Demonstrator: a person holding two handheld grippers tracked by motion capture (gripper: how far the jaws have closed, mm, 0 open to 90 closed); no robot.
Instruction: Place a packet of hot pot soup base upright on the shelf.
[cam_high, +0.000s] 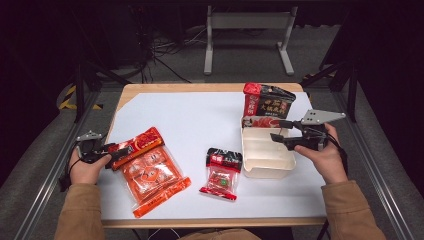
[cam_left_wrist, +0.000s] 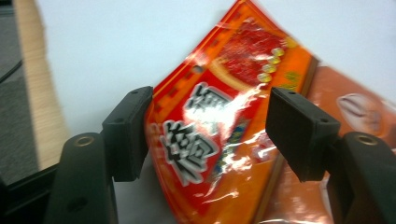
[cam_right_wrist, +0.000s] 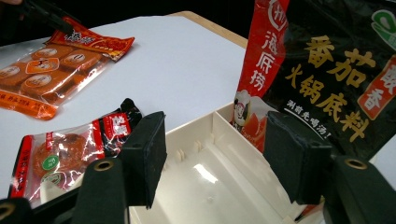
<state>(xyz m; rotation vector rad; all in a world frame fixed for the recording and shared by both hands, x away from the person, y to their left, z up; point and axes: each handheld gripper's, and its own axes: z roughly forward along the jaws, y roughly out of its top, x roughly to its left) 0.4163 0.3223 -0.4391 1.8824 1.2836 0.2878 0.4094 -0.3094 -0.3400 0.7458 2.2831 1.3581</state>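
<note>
My left gripper (cam_high: 116, 151) has its jaws spread around the corner of the red packet (cam_left_wrist: 219, 121), which lies at the table's (cam_high: 200, 115) left edge, overlapping a clear orange packet (cam_high: 152, 177). My right gripper (cam_high: 280, 131) hovers with jaws spread over the cream tray (cam_right_wrist: 219, 186), beside the black sauce bag (cam_right_wrist: 336, 70).

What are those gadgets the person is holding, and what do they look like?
They are two hand-held black grippers. Each ends in two blocky black jaws with flat pads. The left gripper and the right gripper each carry a grey three-cornered plate on top, and a black cable trails from each. The person wears tan sleeves.
</note>
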